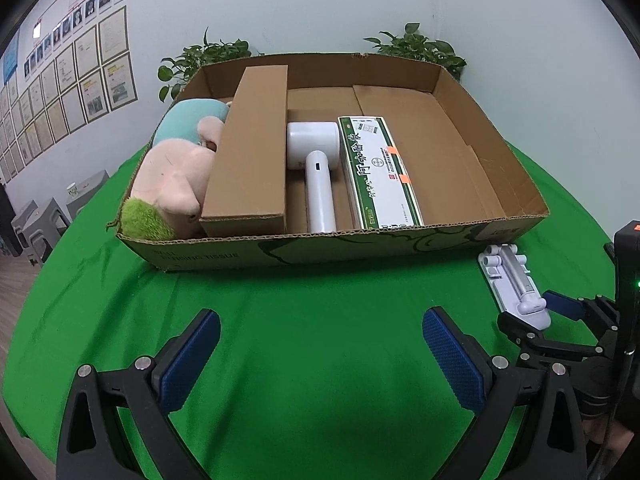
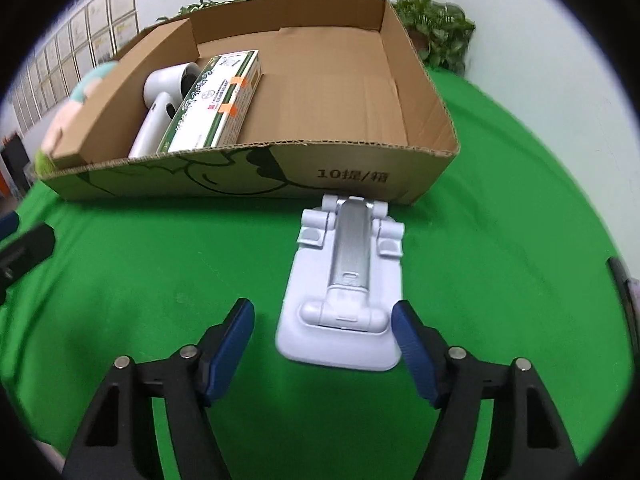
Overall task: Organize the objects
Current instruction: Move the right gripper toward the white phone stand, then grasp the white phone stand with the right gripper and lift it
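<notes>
A white folding phone stand (image 2: 344, 284) lies flat on the green cloth just in front of the cardboard tray (image 2: 360, 178). My right gripper (image 2: 324, 328) is open, with its blue pads on either side of the stand's near end; contact is unclear. The stand also shows in the left wrist view (image 1: 514, 284), with the right gripper (image 1: 532, 312) at it. My left gripper (image 1: 320, 344) is open and empty over bare cloth. The tray (image 1: 360, 246) holds a plush toy (image 1: 176, 176), a brown box (image 1: 252, 152), a white hair dryer (image 1: 316, 164) and a green-white box (image 1: 380, 168).
The tray's right half (image 1: 452, 152) is bare cardboard. Potted plants (image 1: 416, 46) stand behind the tray against the wall. Framed papers (image 1: 80, 76) hang on the left wall. The round table's edge curves away on the left and right.
</notes>
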A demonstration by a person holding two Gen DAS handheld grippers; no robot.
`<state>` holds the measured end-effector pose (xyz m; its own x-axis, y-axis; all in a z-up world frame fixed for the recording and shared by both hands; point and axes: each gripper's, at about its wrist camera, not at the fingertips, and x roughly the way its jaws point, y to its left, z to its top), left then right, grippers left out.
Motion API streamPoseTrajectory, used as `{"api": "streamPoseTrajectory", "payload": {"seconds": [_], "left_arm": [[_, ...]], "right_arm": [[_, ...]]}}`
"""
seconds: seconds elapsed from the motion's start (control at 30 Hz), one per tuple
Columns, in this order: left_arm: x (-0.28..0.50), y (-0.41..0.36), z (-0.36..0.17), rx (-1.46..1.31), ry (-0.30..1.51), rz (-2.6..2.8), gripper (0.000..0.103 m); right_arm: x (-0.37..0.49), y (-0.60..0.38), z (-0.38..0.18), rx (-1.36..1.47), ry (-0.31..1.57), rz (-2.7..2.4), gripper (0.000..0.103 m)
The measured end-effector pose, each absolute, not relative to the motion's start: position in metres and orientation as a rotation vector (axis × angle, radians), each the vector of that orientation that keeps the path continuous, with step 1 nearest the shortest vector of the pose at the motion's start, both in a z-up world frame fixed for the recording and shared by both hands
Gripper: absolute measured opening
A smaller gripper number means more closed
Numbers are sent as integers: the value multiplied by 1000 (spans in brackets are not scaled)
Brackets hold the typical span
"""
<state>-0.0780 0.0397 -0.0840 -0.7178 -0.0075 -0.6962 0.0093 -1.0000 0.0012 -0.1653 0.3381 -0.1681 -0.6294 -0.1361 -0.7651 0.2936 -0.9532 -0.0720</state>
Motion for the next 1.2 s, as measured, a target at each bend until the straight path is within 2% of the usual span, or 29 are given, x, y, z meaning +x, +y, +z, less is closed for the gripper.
{"api": "streamPoseTrajectory", "payload": {"seconds": [0.07, 0.3, 0.47, 0.5, 0.57, 0.63, 0.93, 0.97, 1.07, 1.2], "left_arm": [[-79, 39, -85, 1187, 11, -2907, 102], [-81, 45, -88, 1303, 65, -2985, 102], [-85, 55, -95, 1496, 206, -3088, 102], [-88, 58, -97, 1528, 234, -3101, 102], [-95, 64, -101, 1584, 290, -3113, 102], [-100, 68, -103, 1613, 329, -3111, 102], [-129, 85, -121, 1828, 586, -3112, 102], [-131, 86, -123, 1851, 612, -3113, 100], [-132, 90, -130, 1891, 633, -3110, 95], [-130, 93, -136, 1941, 665, -3105, 83]], "right_arm": [[-163, 339, -166, 1197, 280, -2619, 58], [-127, 333, -167, 1132, 338, -2481, 58], [-100, 335, -165, 1087, 315, -2389, 59], [-99, 336, -164, 1083, 296, -2389, 73], [-101, 338, -162, 1075, 270, -2409, 94], [-105, 340, -162, 1083, 255, -2421, 103], [-126, 340, -173, 1166, 168, -2427, 101], [-126, 339, -174, 1167, 169, -2428, 95], [-125, 337, -177, 1191, 175, -2433, 68], [-123, 336, -178, 1189, 164, -2434, 67]]}}
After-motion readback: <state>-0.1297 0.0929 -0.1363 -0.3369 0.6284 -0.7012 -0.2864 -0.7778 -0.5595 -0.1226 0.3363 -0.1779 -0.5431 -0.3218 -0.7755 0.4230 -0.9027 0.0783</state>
